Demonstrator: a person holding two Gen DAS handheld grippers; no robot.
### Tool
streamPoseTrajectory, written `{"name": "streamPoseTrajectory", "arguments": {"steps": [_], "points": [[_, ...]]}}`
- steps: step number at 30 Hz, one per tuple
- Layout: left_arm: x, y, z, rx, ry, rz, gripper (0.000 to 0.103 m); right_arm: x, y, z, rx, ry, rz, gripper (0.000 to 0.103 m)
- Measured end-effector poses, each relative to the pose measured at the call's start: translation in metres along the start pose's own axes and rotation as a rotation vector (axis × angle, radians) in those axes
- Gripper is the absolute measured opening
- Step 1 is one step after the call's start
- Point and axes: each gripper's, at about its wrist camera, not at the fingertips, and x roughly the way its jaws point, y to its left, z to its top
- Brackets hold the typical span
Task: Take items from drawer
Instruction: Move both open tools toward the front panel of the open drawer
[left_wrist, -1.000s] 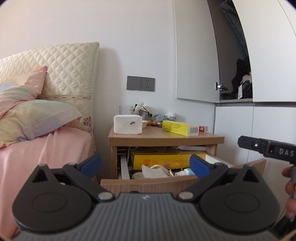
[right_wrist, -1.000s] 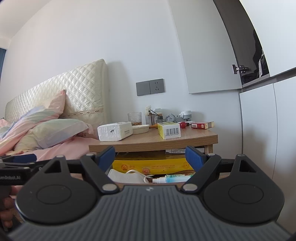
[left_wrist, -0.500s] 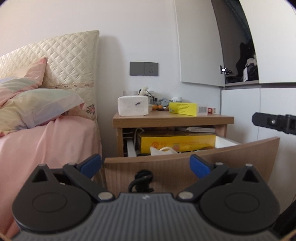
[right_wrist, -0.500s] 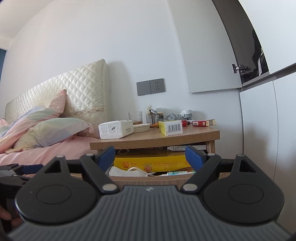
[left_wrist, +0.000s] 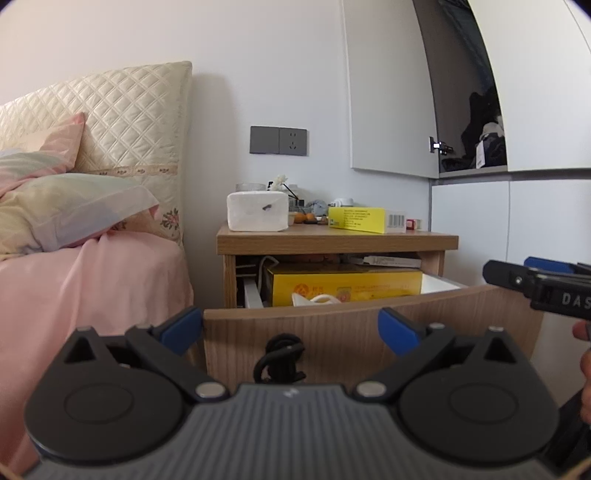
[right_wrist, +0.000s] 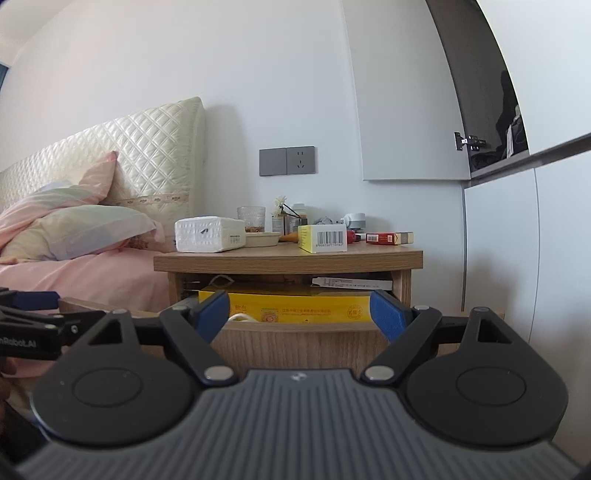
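An open drawer (left_wrist: 369, 332) is faced by two grippers.
Both left gripper (left_wrist: 291, 328) and right gripper (right_wrist: 299, 314) are spread wide (nothing held).

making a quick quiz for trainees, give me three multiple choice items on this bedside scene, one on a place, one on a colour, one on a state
1. Where is the white tissue pack?
A. on the nightstand top
B. in the drawer
C. on the bed

2. What colour is the big flat box in the drawer?
A. red
B. yellow
C. green

3. How are the left gripper and right gripper?
A. both shut
B. one holds a box
C. both open, empty

Answers: 1 A, it sits on the wooden top; 2 B, its yellow side shows above the drawer front; 3 C, the blue fingers stand wide apart around nothing.
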Motion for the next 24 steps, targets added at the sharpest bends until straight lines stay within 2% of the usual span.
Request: {"name": "streamPoseTrajectory", "arguments": {"steps": [7, 15, 17, 24], "points": [[0.004, -0.003, -0.007, 0.022, -0.003, 0.016, 0.100, 0.000, -0.001, -0.004, 0.027, -0.003, 0.005, 0.085], [0.005, 0.000, -0.012, 0.019, -0.035, 0.030, 0.089, 0.000, -0.003, -0.005, 0.052, -0.031, -0.032, 0.084], [0.005, 0.001, -0.013, 0.020, -0.039, 0.030, 0.089, 0.000, -0.004, -0.005, 0.058, -0.036, -0.028, 0.079], [0.003, 0.006, -0.013, 0.004, -0.042, 0.016, 0.084, -0.001, 0.011, -0.010, 0.014, -0.025, 0.011, 0.071]]}}
